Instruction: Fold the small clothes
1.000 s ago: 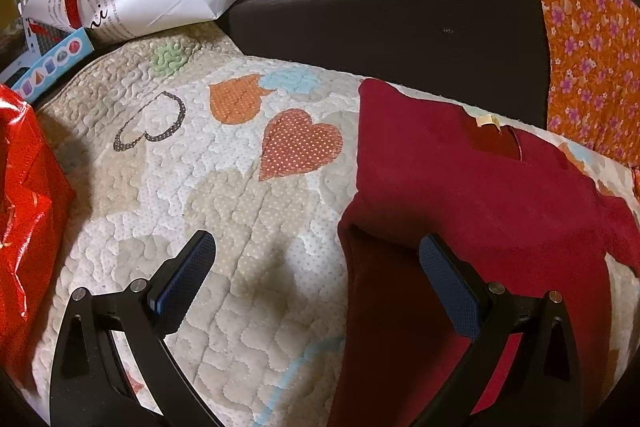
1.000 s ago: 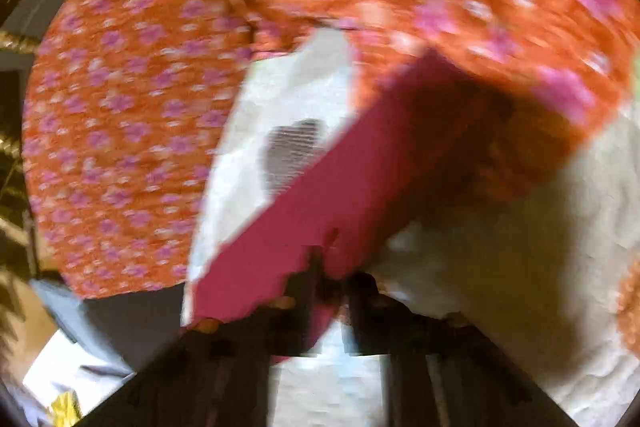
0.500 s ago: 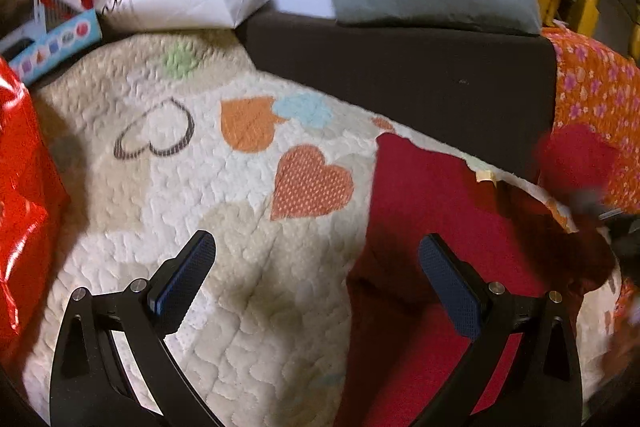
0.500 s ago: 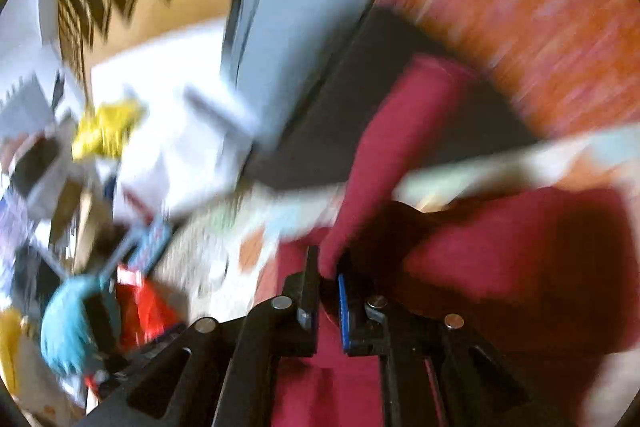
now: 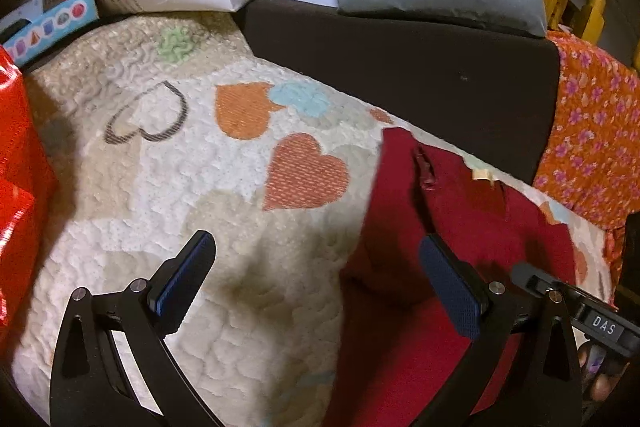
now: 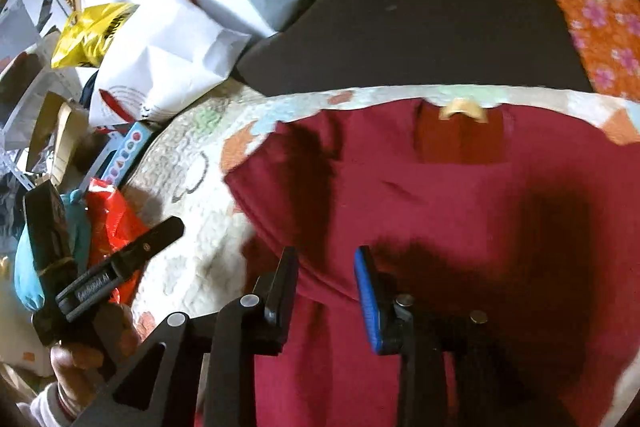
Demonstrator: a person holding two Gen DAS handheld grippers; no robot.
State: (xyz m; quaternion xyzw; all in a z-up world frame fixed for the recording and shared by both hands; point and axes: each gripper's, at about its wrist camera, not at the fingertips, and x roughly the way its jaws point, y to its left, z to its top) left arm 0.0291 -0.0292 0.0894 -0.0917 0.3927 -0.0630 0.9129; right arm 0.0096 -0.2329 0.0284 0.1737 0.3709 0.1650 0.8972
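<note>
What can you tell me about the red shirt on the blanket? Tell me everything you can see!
The red shirt is dark red, soft-looking cloth, lying spread on the heart-patterned blanket. One side looks folded over the middle. A tan label sits at the neck, near the blanket's far edge. Shadows fall across it. The right gripper hovers just over it, jaws opening, nothing pinched between them.

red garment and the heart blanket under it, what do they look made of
Red garment: looks like soft matte knit, cotton or fleece; no sheen, it drapes in soft folds, a tag at the neckline.
Heart blanket: seems a quilted cotton cover; puffy stitched texture, with woven-looking heart patches.
</note>
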